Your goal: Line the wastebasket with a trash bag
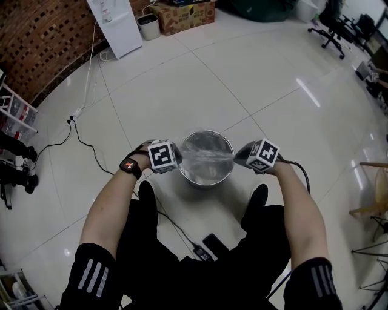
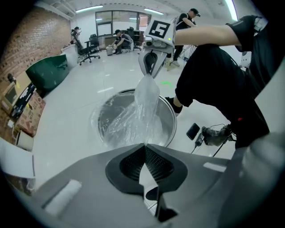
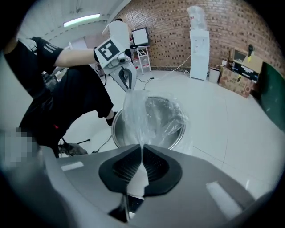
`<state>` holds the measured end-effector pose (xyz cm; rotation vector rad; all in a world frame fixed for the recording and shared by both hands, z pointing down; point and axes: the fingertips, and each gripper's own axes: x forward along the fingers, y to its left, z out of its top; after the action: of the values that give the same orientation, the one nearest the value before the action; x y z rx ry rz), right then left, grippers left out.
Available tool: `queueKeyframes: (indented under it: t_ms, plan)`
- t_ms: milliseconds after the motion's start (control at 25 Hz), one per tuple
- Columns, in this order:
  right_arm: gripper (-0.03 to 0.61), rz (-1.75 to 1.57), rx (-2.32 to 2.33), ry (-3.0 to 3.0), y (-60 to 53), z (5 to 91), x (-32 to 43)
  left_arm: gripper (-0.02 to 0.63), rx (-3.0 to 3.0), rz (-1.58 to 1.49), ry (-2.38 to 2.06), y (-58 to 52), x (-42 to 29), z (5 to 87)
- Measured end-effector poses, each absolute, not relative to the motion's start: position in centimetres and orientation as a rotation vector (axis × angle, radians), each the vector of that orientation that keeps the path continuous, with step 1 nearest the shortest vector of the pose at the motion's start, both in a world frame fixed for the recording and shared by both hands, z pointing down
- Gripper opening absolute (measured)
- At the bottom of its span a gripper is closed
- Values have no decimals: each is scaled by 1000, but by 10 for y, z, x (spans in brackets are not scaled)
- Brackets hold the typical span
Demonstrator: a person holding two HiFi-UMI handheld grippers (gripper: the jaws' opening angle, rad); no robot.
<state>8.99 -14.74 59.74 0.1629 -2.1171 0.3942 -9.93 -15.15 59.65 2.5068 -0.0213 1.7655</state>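
A round metal wastebasket (image 1: 213, 177) stands on the white tile floor between the person's feet. A clear trash bag (image 1: 206, 157) is stretched across its mouth between the two grippers, and part of it hangs inside. My left gripper (image 1: 177, 160) sits at the basket's left rim, shut on one edge of the bag (image 2: 145, 100). My right gripper (image 1: 236, 158) is at the right rim, shut on the opposite edge (image 3: 139, 116). In the left gripper view the film runs from my closed left gripper (image 2: 143, 145) to the right gripper (image 2: 150, 70). The right gripper view shows the basket (image 3: 116, 132) below.
A phone (image 1: 215, 244) and a cable with an adapter (image 1: 200, 251) lie on the floor near the person's shoes (image 1: 145, 191). Far back stand a water dispenser (image 1: 115, 24), a small bin (image 1: 148, 26) and a cardboard box (image 1: 182, 15). A wooden chair (image 1: 373, 187) is at the right.
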Motion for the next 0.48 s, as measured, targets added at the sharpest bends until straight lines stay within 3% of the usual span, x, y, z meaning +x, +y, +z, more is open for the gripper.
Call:
queueKeyframes:
  t_ms: [480]
  plan:
    - [15,574,-120,-2012,-59,629,100,-6,2276,1947,340,-37,-108,618]
